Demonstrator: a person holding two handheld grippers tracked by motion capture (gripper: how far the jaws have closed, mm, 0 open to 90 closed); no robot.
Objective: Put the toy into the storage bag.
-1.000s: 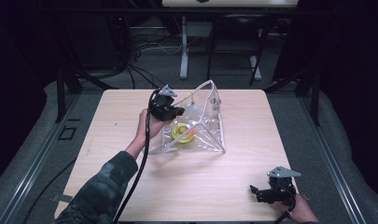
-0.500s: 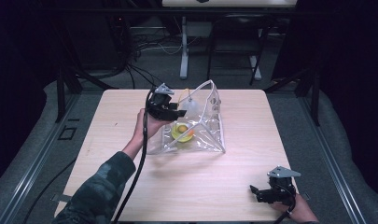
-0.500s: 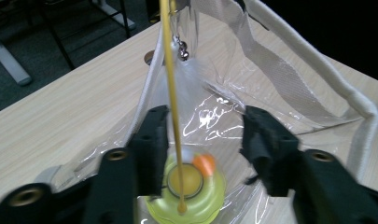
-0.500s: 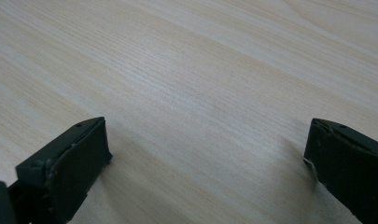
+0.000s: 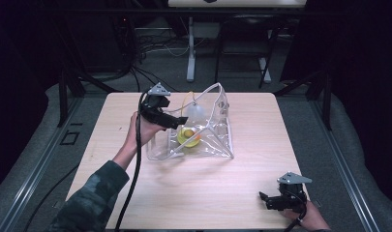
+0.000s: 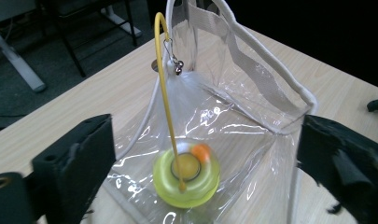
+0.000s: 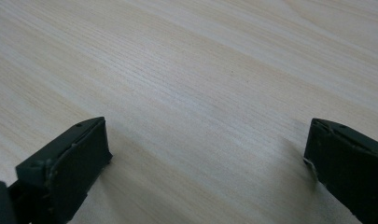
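Note:
A clear plastic bag [image 5: 210,140] with white trim and handles [image 6: 252,93] stands open in the middle of the table. Inside it lies a yellow-green ring toy [image 5: 188,137] [image 6: 186,176] with an orange bit on it. A thin yellow cord [image 6: 163,84] rises from the ring to a small metal clip. My left gripper [image 5: 178,121] [image 6: 205,140] is at the bag's left side, open, its jaws spread wide with the bag ahead between them. My right gripper [image 5: 265,198] [image 7: 205,140] rests open low over bare wood at the front right.
The light wooden table [image 5: 208,193] [image 7: 200,60] has bare wood in front of the bag and on its right half. Black frame posts [image 5: 63,92] and cables [image 5: 150,46] stand on the floor beyond the table's far edge.
My left gripper has shifted slightly left and toward the person, staying beside the bag. The right gripper has not moved.

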